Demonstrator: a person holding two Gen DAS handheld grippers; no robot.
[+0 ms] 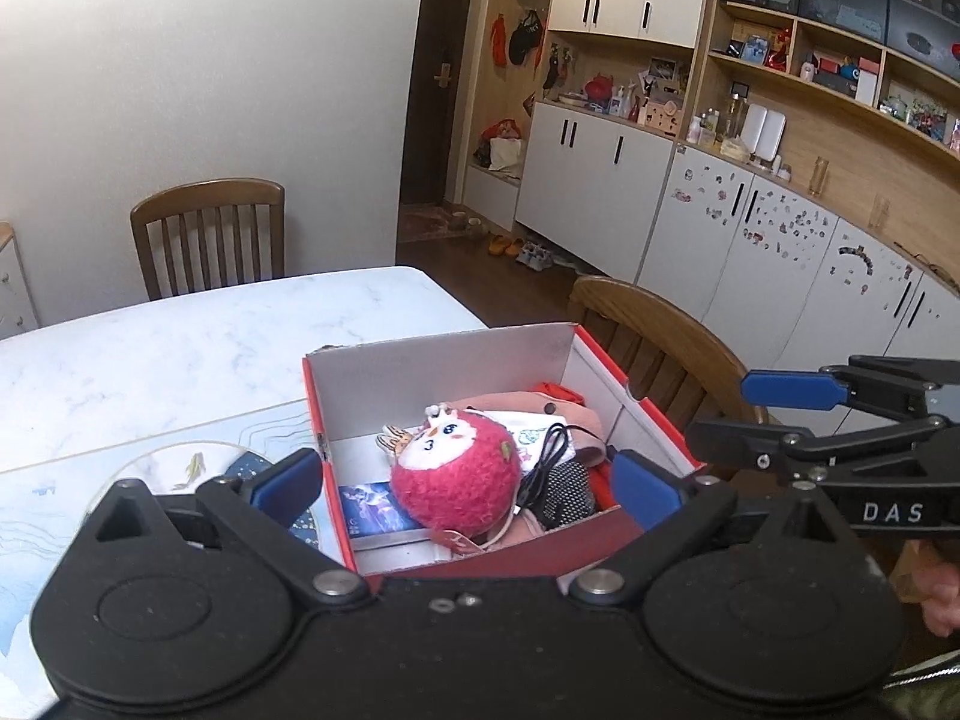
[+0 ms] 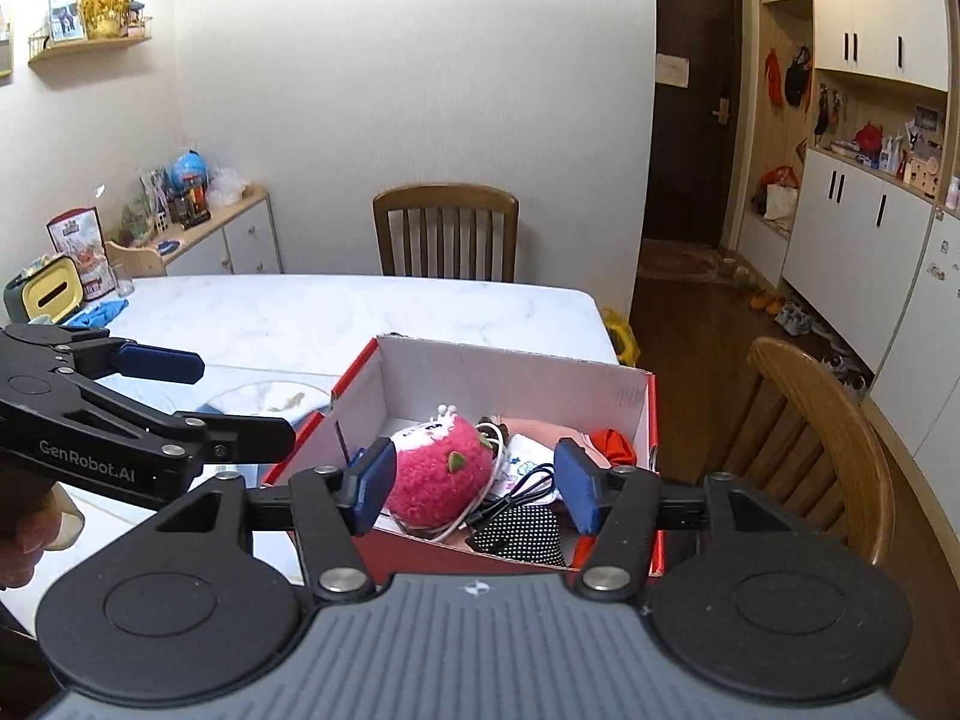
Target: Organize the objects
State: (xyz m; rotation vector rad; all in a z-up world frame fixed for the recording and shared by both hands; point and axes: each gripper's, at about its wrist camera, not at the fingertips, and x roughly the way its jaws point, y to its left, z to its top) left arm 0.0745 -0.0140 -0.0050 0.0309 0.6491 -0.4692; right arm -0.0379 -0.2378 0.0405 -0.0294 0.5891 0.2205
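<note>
A red shoebox (image 1: 438,360) (image 2: 510,372) with a white inside stands open on the marble table (image 1: 180,354). In it lie a pink plush ball toy (image 1: 456,480) (image 2: 438,474), a black cable (image 1: 549,456) (image 2: 516,489), a black dotted pouch (image 1: 567,495) (image 2: 522,531), a blue card (image 1: 375,507), and pink and orange cloth (image 2: 612,441). My left gripper (image 1: 468,486) (image 2: 240,402) hangs open over the box's near left side, its fingers wide apart. My right gripper (image 2: 477,486) (image 1: 729,414) is open above the box's near edge, with nothing pressed between its pads.
A pale placemat (image 1: 168,468) with a fish print lies left of the box. One wooden chair (image 2: 447,231) stands at the table's far side, another (image 2: 822,438) right of the box. A sideboard (image 2: 228,234) with clutter lines the left wall. A yellow tissue box (image 2: 51,294) sits on the far left.
</note>
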